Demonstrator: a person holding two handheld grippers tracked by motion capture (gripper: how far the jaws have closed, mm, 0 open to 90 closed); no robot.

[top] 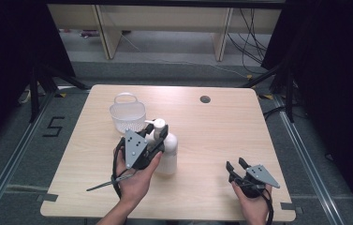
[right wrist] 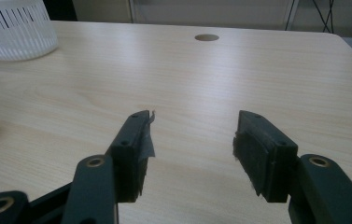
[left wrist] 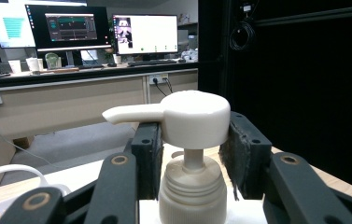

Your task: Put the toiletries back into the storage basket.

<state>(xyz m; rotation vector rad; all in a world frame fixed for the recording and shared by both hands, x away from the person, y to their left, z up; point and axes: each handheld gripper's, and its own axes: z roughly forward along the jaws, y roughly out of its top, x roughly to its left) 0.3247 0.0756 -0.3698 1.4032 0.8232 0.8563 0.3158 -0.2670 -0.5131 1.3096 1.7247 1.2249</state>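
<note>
**Pump bottle between the left tongs**

The left tongs (left wrist: pixel 190 154) clamp the bottle's (top: pixel 167 152) pump head (left wrist: pixel 192 119); the hand hides much of the bottle. Basket (top: pixel 127 115) stands just behind. The right tongs (right wrist: pixel 192 149) rest apart, empty, on the worktop (top: pixel 211 126).

One pump bottle (top: pixel 167 152); one basket (top: pixel 128 115)

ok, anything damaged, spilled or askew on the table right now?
One thing: the pad lining on the right gripper looks worn. Its left pad is peeling and curled at the tip; the other is frayed at the edge. The pump bottle stands upright, the white basket sits level, and there is no spill.
</note>
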